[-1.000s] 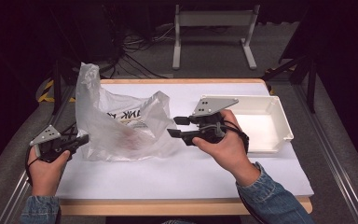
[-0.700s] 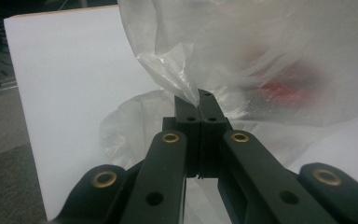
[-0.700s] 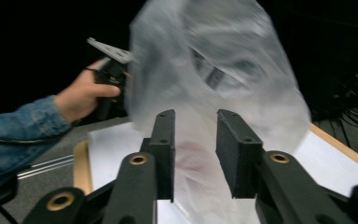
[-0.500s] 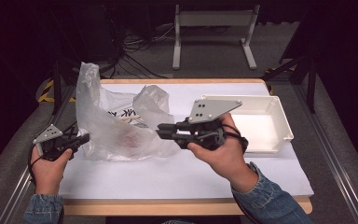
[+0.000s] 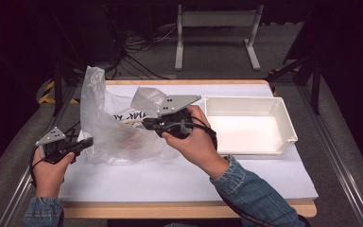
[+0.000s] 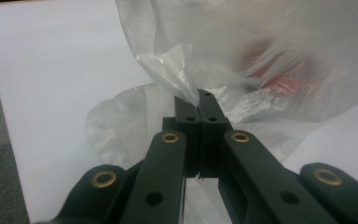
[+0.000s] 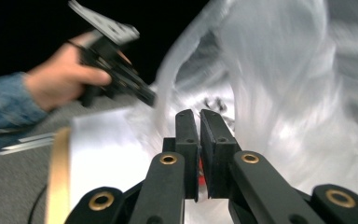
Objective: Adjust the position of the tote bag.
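A clear plastic bag with black print stands crumpled on the left of the white table cover, with something red showing dimly through it. My left gripper is shut on the bag's lower left edge; in the left gripper view the film rises from between its closed tips. My right gripper points left, its tips against the bag's upper middle. Its jaws have just been closing. In the right gripper view they stand almost together, with no film seen between them and the bag just beyond.
A white, shallow tray sits on the right of the table. The white cover reaches to the wooden front edge. Dark floor, cables and a white stand lie beyond the far edge.
My right gripper has moved left from near the tray to the bag, and its jaws have closed. The left gripper has kept its grip and its place.
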Motion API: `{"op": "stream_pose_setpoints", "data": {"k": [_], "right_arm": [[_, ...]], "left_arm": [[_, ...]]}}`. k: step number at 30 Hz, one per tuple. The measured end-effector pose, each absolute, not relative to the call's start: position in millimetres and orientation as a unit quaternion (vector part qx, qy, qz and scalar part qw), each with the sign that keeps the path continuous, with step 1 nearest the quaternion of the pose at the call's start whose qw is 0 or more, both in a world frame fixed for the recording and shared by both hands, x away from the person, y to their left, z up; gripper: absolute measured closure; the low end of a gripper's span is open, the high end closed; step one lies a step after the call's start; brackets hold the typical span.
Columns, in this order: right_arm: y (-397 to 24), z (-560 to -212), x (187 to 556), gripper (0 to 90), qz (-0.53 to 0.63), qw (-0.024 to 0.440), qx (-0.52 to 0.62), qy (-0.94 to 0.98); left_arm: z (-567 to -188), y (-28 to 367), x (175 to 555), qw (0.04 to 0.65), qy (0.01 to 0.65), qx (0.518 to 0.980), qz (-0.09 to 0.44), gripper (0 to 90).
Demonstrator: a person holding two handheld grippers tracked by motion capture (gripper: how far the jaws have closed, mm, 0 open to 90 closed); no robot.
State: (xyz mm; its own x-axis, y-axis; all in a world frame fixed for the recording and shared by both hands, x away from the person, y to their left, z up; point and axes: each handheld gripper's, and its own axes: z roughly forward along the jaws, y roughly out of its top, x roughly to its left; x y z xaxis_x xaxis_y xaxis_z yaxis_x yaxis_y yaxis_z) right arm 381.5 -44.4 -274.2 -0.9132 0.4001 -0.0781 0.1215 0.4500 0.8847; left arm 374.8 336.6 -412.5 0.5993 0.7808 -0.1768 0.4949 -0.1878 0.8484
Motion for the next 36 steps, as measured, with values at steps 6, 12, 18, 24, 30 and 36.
{"op": "stream_pose_setpoints", "data": {"k": [6, 12, 18, 24, 30, 36], "right_arm": [[-42, -297, 399, 79.2, 0.472, 0.134, 0.205, 0.847], [-45, -310, 408, 76.8, 0.452, 0.128, 0.233, 0.852], [-41, -317, 408, 76.7, 0.441, 0.116, 0.231, 0.859], [-37, -320, 406, 74.3, 0.440, 0.111, 0.223, 0.863], [-37, -322, 405, 72.6, 0.440, 0.109, 0.221, 0.864], [-39, -322, 402, 71.9, 0.443, 0.106, 0.220, 0.863]], "left_arm": [[-416, 334, 377, 0.465, 0.417, 0.770, 0.128, 88.3], [-408, 336, 374, 0.484, 0.413, 0.760, 0.134, 72.5], [-367, 327, 358, 0.531, 0.383, 0.732, 0.189, 49.1], [-333, 297, 346, 0.550, 0.336, 0.736, 0.207, 45.7], [-313, 267, 357, 0.554, 0.308, 0.751, 0.183, 45.8], [-305, 221, 384, 0.523, 0.271, 0.795, 0.146, 48.8]]}}
